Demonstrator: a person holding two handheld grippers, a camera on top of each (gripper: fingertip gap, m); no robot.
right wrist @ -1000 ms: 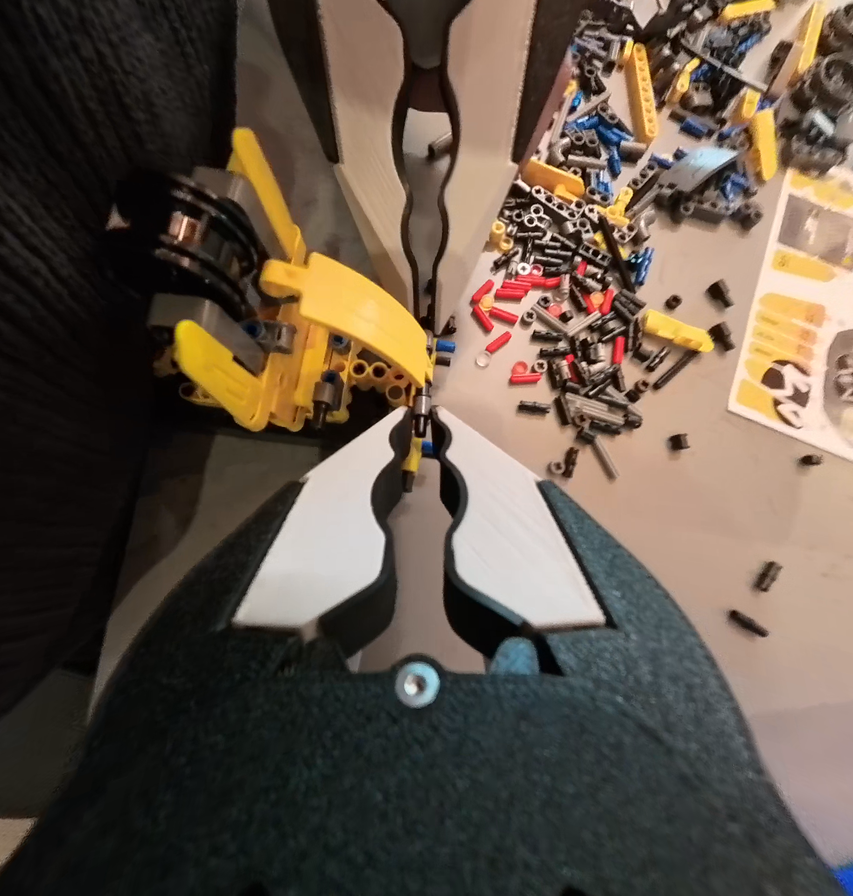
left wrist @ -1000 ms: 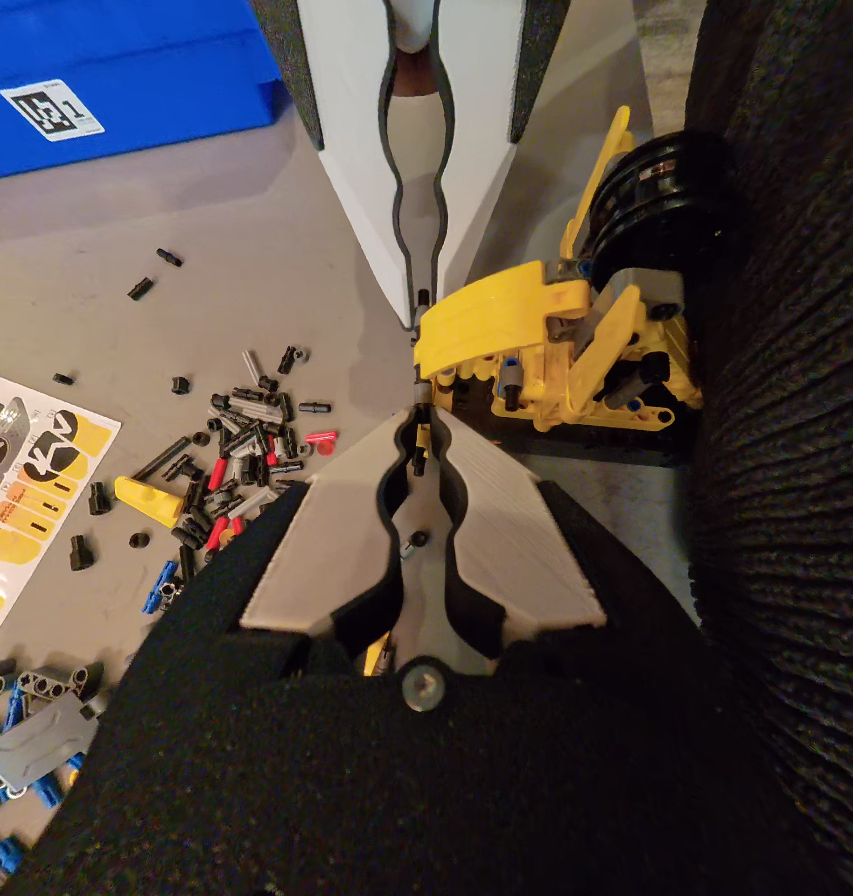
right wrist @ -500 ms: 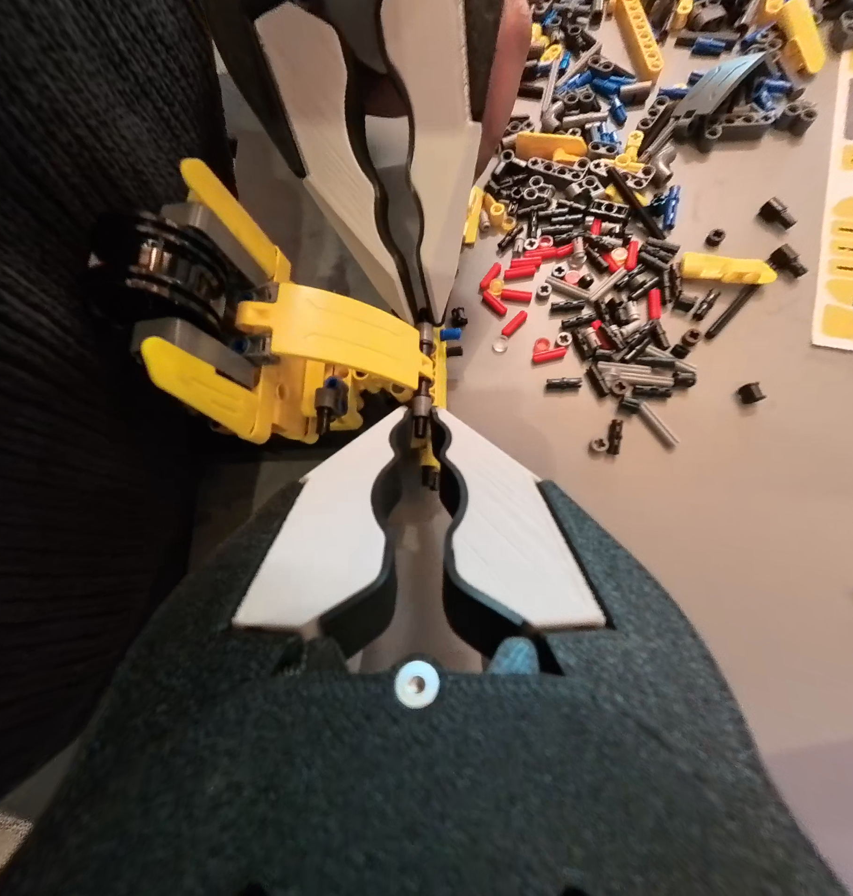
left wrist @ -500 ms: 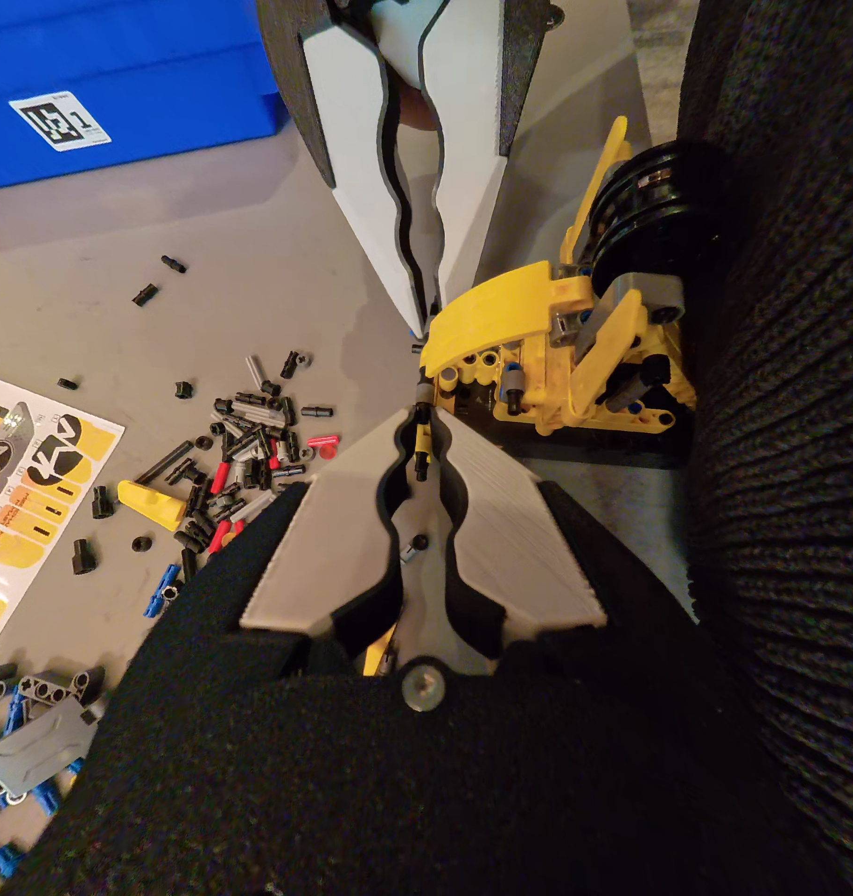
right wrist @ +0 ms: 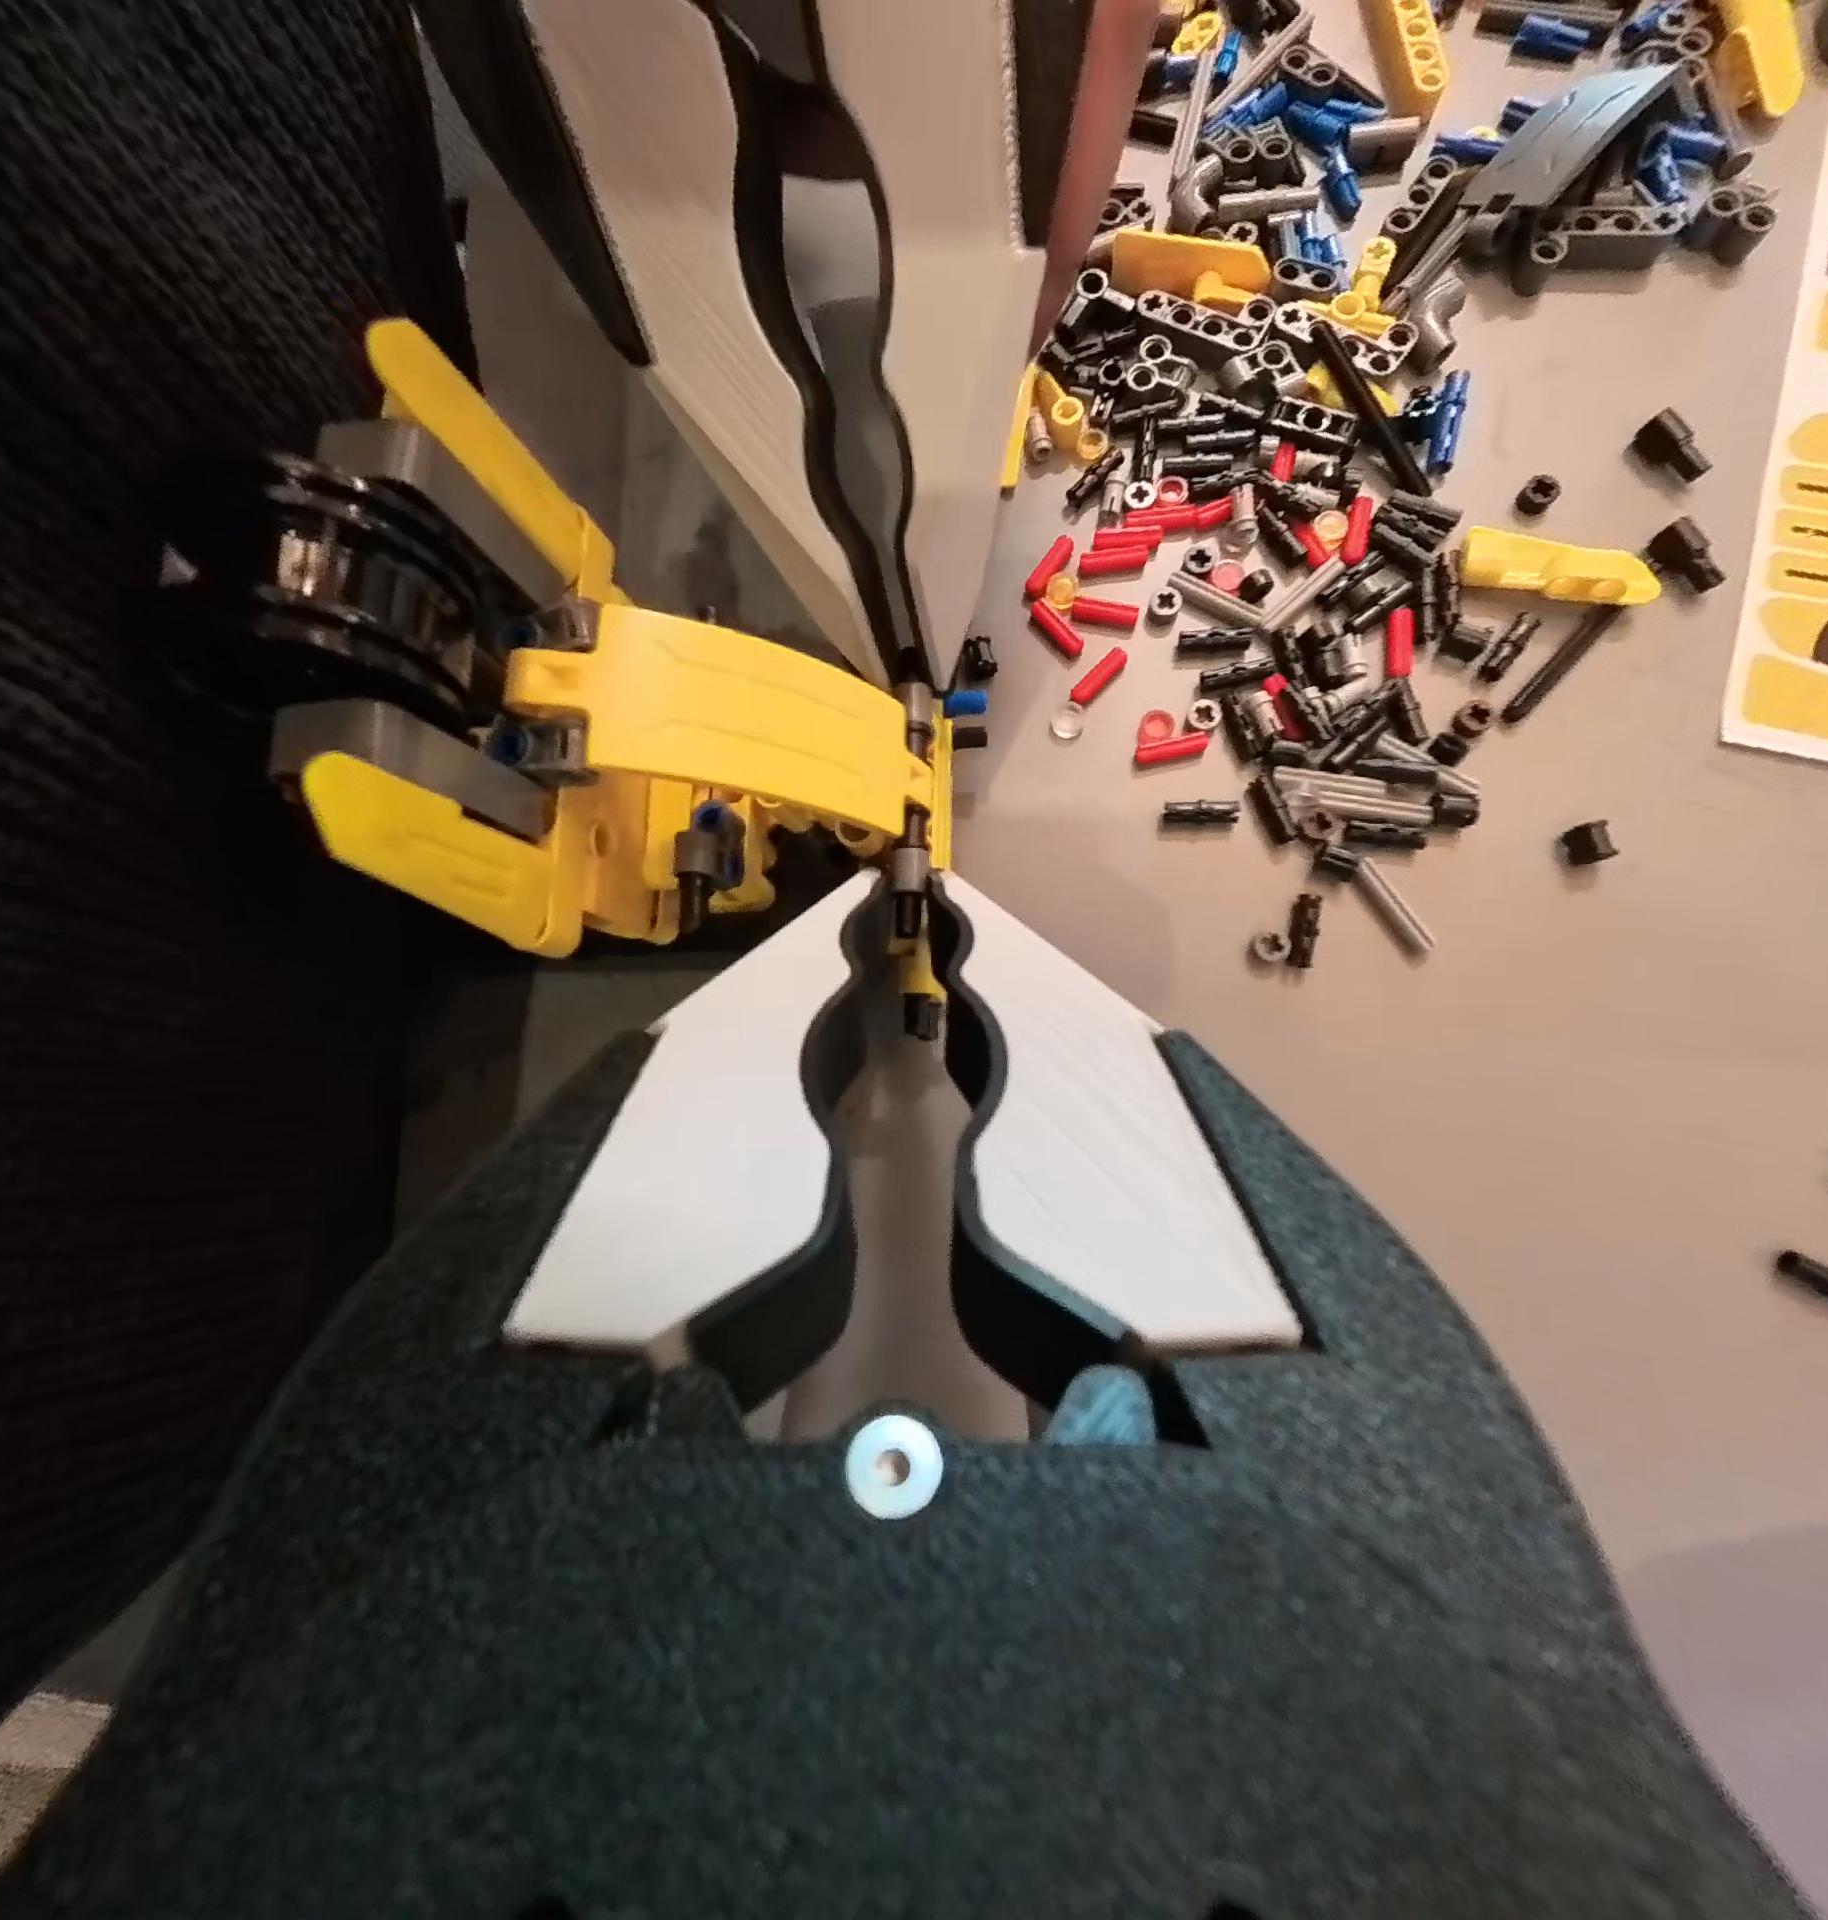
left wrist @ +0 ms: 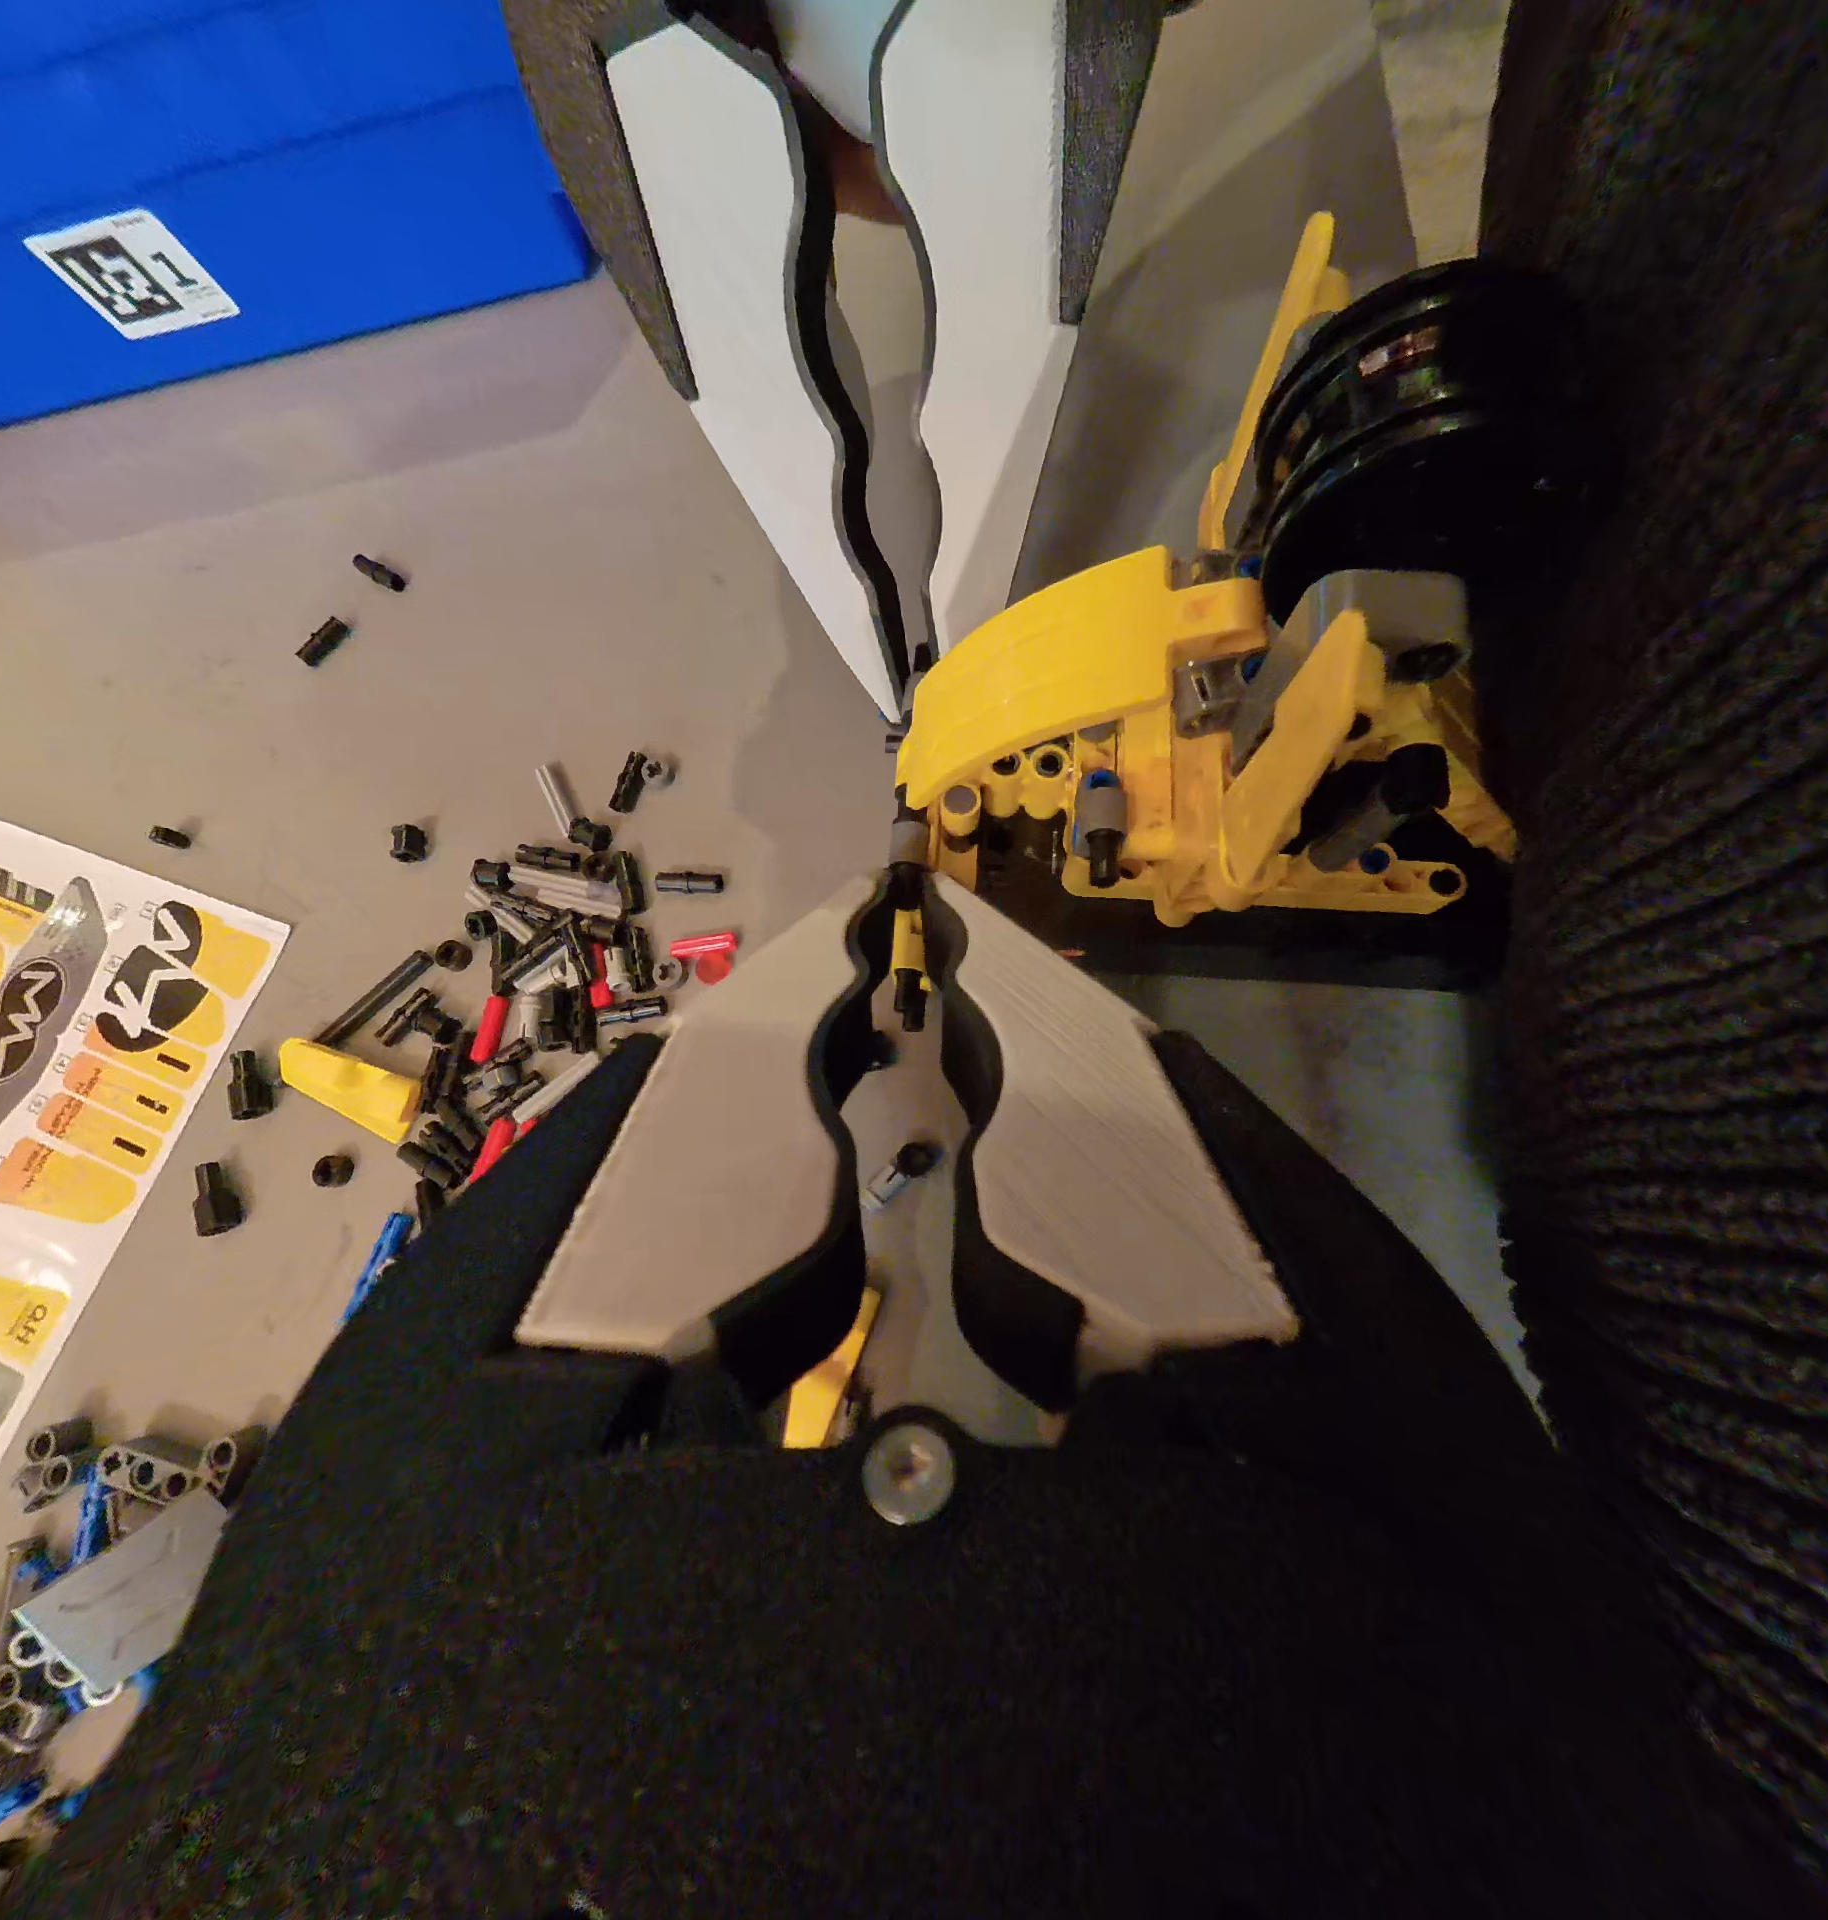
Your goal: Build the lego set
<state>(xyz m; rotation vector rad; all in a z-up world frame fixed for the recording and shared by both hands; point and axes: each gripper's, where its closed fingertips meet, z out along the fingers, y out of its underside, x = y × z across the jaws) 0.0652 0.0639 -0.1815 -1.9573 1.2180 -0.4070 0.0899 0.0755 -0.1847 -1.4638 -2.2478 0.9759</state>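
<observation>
Evidently both grippers meet head-on at one end of the model, so each view shows the other gripper coming in from the far side.

Left gripper [left wrist: 905,894]: fingertips pinched together on a thin axle assembly [left wrist: 907,940], a yellow piece with black pin ends, lying lengthwise in the slot between the fingers.

Right gripper [right wrist: 915,894]: likewise closed down on the near end of the axle assembly [right wrist: 918,961] in its own view; gripping from opposite ends would keep the slim part from twisting.

Yellow brick-built vehicle [left wrist: 1180,769]: sits right of the fingertips in the left view, its curved yellow panel [right wrist: 744,717] touching the axle line, its black wheel [left wrist: 1377,416] against a dark knitted sleeve [left wrist: 1699,935], which seems to brace it.

Loose parts heap [right wrist: 1305,582]: black, grey and red pins scattered on the grey table [left wrist: 577,644], near but apart from the model, within reach.

Sticker sheet [left wrist: 68,1018]: flat at the left edge.

Blue bin [left wrist: 245,187]: far left, with a tag.
</observation>
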